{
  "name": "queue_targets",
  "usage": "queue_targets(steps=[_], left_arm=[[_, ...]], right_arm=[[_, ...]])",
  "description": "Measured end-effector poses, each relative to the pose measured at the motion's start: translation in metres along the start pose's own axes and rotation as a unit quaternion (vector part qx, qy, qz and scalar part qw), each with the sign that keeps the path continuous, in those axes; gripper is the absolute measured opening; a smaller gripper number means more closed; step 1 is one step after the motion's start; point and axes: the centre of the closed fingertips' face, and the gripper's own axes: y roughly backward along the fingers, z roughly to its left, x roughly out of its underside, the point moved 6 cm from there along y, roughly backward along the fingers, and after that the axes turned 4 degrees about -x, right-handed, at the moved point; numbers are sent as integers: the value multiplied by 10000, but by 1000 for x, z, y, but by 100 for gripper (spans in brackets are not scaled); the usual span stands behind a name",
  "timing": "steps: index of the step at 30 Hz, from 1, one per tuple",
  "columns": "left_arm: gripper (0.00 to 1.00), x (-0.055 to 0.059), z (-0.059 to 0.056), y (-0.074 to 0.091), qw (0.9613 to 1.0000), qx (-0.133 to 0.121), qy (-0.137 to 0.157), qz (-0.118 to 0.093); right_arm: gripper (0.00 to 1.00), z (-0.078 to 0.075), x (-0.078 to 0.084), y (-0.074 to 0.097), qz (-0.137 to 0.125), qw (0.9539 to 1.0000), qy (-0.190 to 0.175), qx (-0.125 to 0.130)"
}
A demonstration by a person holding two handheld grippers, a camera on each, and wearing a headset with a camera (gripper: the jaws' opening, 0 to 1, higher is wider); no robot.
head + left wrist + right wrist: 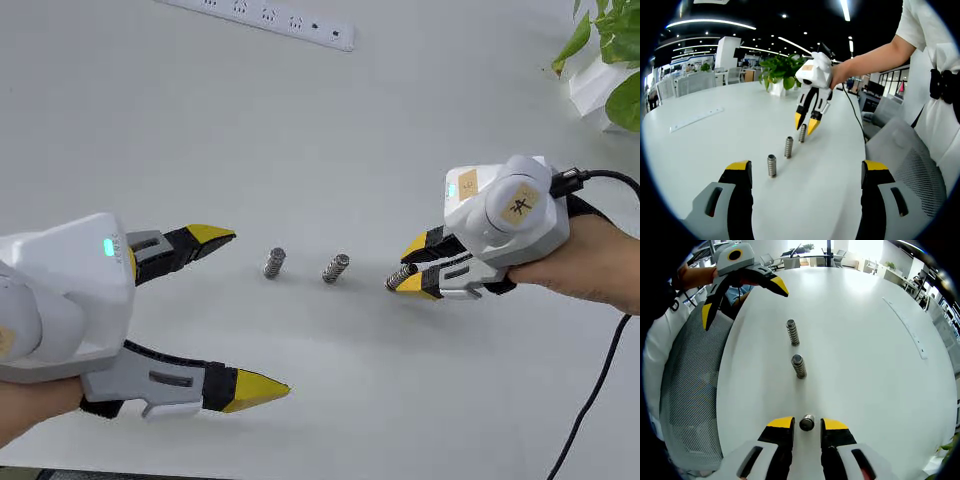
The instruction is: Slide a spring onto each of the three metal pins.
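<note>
Two springs stand upright on the white table (300,150), each on a pin: one (274,262) on the left and one (336,267) in the middle. They also show in the left gripper view (771,165) (788,147) and the right gripper view (792,332) (798,365). A third spring (398,277) (807,423) stands tilted at the right end of the row, between the yellow tips of my right gripper (405,278) (807,424), which is shut on it. My left gripper (245,312) (806,167) is wide open and holds nothing, a short way left of the row.
A white power strip (270,17) lies at the far edge. A potted plant (605,50) stands at the far right corner. The right gripper's black cable (600,380) trails off toward the near right. A mesh chair (920,170) stands beside the table.
</note>
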Motion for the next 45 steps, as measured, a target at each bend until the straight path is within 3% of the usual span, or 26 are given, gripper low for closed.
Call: queue_targets(steps=[11, 16, 22, 28, 35, 45], left_arm=[[92, -1, -1, 8, 9998, -117, -165, 53], [93, -2, -3, 12, 9996, -175, -222, 80], [94, -2, -7, 19, 9991, -271, -312, 126], [98, -2, -9, 26, 9984, -431, -345, 120], [99, 5, -8, 33, 9975, -578, -363, 170], [99, 10, -7, 37, 9951, -803, -522, 226]], right_arm=[[28, 3, 4, 21, -455, 9984, -296, 184], [33, 10, 9, 34, -836, 9946, -511, 330], [39, 30, 20, 53, -1177, 9889, -736, 521], [48, 39, 49, 66, -1619, 9797, -968, 675], [69, 68, 62, 76, -2242, 9645, -1081, 879], [93, 89, 73, 70, -2691, 9503, -1092, 1119]])
